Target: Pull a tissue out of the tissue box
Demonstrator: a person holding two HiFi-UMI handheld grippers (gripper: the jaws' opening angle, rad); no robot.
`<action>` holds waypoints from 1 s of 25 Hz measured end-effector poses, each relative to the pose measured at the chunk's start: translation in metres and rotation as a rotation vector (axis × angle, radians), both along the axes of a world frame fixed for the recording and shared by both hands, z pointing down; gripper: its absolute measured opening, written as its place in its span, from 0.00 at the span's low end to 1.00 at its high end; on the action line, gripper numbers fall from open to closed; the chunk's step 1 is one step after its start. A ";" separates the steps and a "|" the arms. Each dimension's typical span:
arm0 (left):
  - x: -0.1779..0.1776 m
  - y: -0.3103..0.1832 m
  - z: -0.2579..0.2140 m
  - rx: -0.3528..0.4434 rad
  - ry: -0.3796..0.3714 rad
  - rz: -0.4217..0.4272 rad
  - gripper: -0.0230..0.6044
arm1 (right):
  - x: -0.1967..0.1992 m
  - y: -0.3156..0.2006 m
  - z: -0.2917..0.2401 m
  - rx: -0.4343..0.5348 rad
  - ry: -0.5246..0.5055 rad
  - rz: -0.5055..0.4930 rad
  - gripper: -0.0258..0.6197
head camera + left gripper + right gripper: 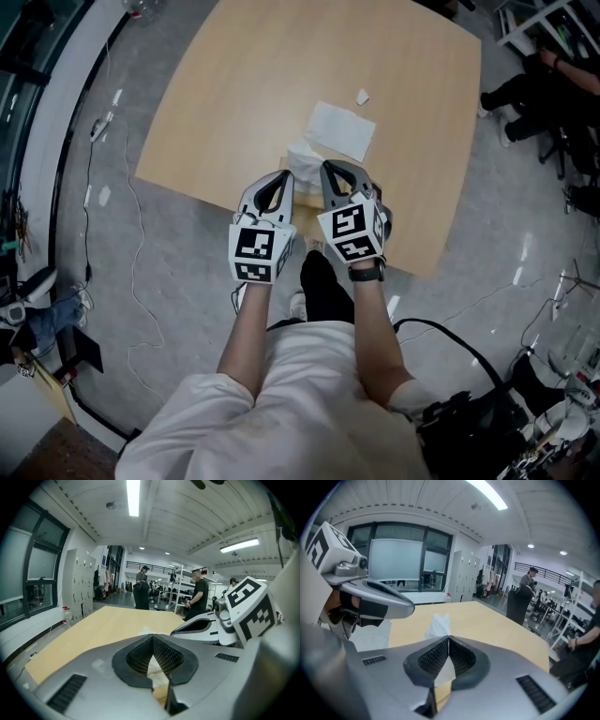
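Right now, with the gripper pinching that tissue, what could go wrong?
1. The right gripper is shut on the thin tissue. A hard or sideways tug might tear it.
2. The tissue box sits near the front edge of the table. The left gripper is shut, and I can't tell whether it pins the box down. The box might lift with the tissue or slide off.

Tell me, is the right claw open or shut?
Shut: the right gripper pinches a white tissue between closed jaws.
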State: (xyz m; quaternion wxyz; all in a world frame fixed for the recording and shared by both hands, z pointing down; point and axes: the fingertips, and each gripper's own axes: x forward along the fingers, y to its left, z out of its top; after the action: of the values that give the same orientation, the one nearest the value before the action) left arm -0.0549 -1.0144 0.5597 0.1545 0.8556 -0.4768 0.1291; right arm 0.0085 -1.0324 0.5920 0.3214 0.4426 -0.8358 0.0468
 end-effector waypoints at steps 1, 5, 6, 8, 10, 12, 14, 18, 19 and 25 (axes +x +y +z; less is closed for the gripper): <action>0.000 -0.002 -0.006 0.012 0.001 -0.002 0.02 | 0.000 -0.003 -0.011 0.021 -0.010 0.004 0.05; 0.003 -0.011 -0.037 0.072 0.003 0.004 0.02 | 0.004 -0.013 -0.061 0.108 -0.053 0.027 0.05; 0.003 -0.012 -0.046 0.087 0.003 0.005 0.02 | 0.005 -0.015 -0.073 0.128 -0.063 0.031 0.05; 0.004 -0.018 -0.065 0.121 0.005 0.005 0.02 | 0.005 -0.020 -0.097 0.170 -0.083 0.035 0.05; 0.005 -0.028 -0.085 0.164 0.008 0.001 0.03 | 0.007 -0.029 -0.122 0.216 -0.110 0.044 0.05; 0.004 -0.037 -0.106 0.206 0.007 -0.006 0.02 | 0.007 -0.036 -0.149 0.264 -0.150 0.054 0.05; 0.002 -0.047 -0.128 0.248 0.010 -0.015 0.02 | 0.009 -0.044 -0.175 0.312 -0.196 0.070 0.05; 0.007 -0.072 -0.168 0.337 0.017 -0.015 0.02 | 0.016 -0.062 -0.219 0.395 -0.255 0.105 0.05; 0.008 -0.075 -0.175 0.349 0.016 -0.013 0.03 | 0.018 -0.063 -0.227 0.409 -0.264 0.114 0.05; 0.017 -0.086 -0.211 0.413 0.047 -0.019 0.02 | 0.028 -0.072 -0.270 0.494 -0.321 0.159 0.05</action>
State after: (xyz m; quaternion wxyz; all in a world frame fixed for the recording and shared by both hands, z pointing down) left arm -0.0381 -1.1009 0.3489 -0.0117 0.8672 -0.4977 0.0072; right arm 0.0370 -1.1047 0.3220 0.0630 0.5583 -0.8248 -0.0636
